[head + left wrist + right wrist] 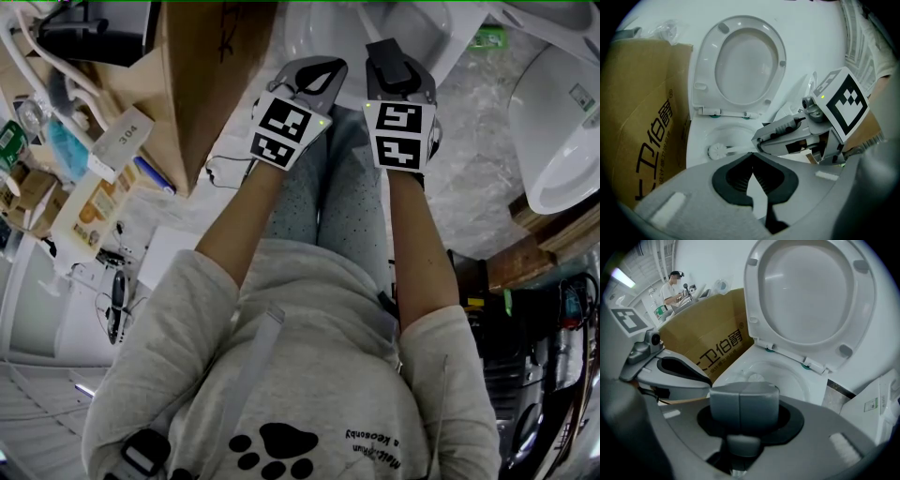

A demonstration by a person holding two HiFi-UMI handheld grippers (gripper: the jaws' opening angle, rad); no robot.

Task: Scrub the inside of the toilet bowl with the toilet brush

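Right tool (743,399) with toilet brush (715,151) head-down

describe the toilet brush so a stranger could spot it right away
Find the white ceramic toilet with its seat raised, beside the brown cardboard box. Down inside its bowl is the white toilet brush, its thin handle running back to the right tool. Its round bristly head is the only fuzzy thing on the smooth porcelain.

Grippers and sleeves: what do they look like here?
Left gripper and right gripper are grey shells with black-lined jaws, each carrying a white cube of black square markers with a small green light. Clothing: light grey sweatshirt, sleeves pushed up, black paw print.
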